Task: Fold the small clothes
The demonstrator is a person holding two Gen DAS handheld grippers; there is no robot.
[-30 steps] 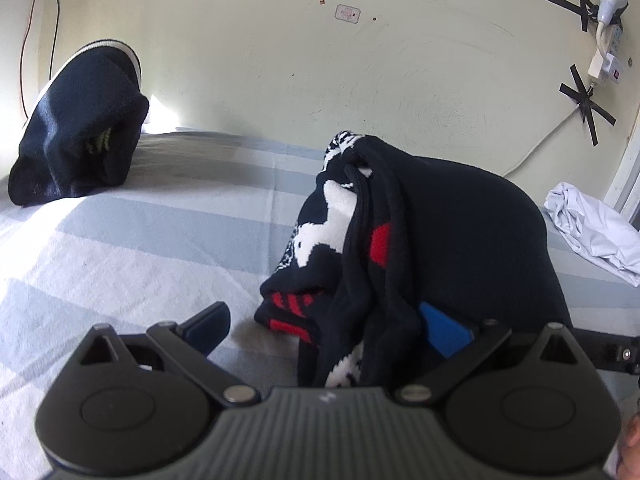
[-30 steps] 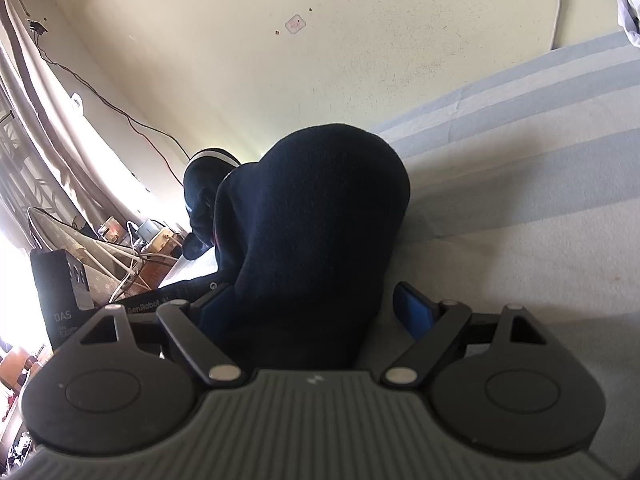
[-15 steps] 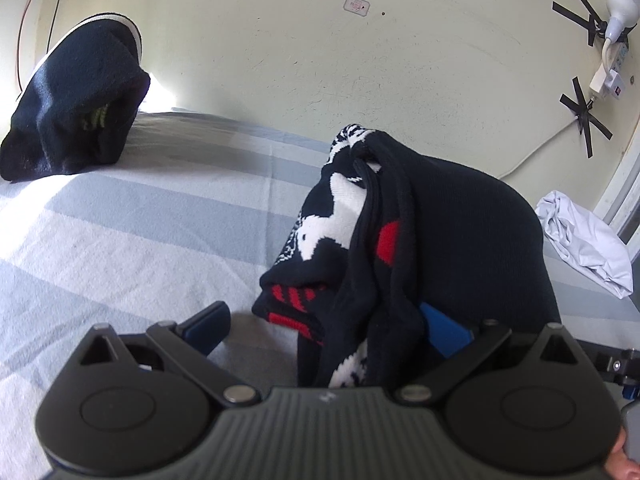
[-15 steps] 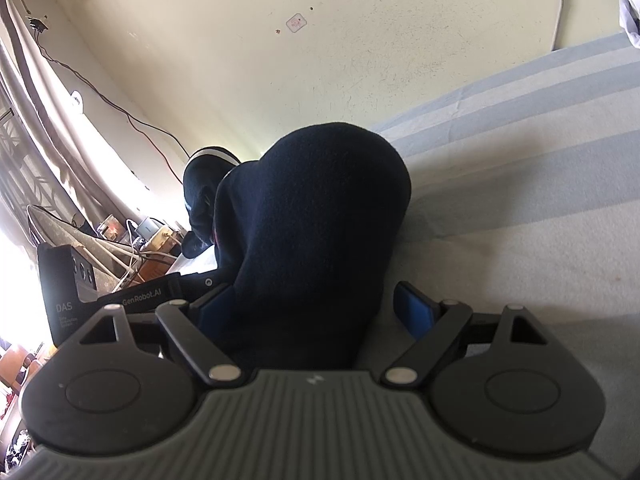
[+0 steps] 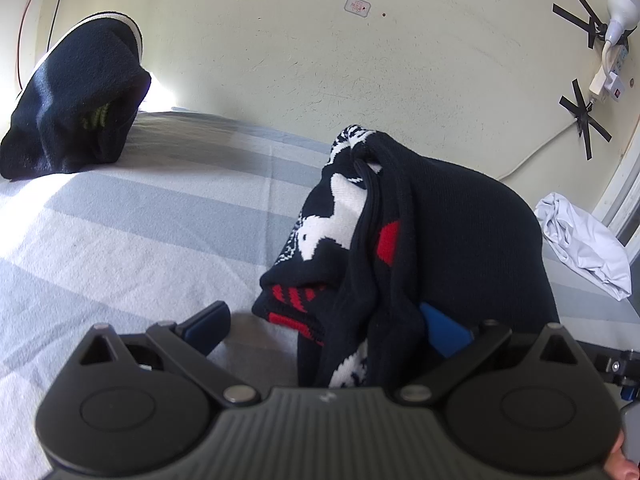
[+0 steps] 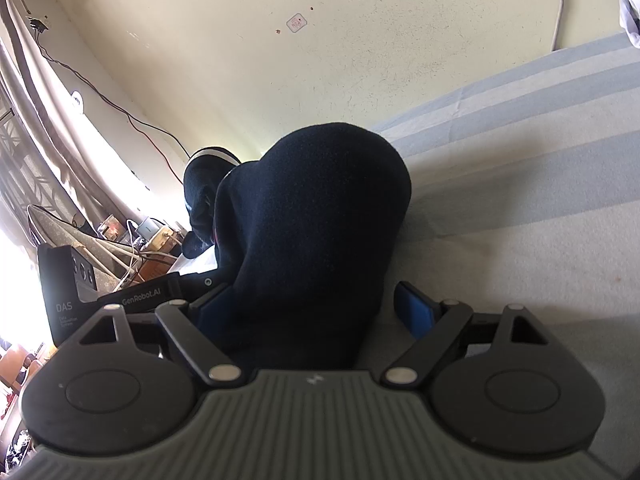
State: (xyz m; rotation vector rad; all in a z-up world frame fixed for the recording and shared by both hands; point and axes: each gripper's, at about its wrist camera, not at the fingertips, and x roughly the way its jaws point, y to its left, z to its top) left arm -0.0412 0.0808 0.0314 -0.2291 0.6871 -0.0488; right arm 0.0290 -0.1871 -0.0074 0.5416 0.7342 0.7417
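Observation:
A dark navy knit sweater with white and red patterns point(image 5: 400, 248) lies bunched on the striped bed sheet point(image 5: 120, 232). My left gripper point(image 5: 324, 320) is open; the bunched cloth lies between its blue fingers, against the right finger point(image 5: 444, 328). In the right wrist view the same sweater shows as a dark mound point(image 6: 320, 216). My right gripper point(image 6: 316, 304) is open, with the cloth filling the gap and hiding most of the left finger.
A second dark garment with a white band point(image 5: 76, 108) lies at the far left against the wall. A crumpled white cloth point(image 5: 584, 240) lies at the right edge. A wall lamp and taped cable point(image 5: 600, 60) hang above. Clutter and cables point(image 6: 120, 240) sit beyond the bed's left side.
The left gripper's view has shifted slightly, so the far dark garment sits a little higher and further left. Both grippers stay open around the sweater. The right gripper has barely moved.

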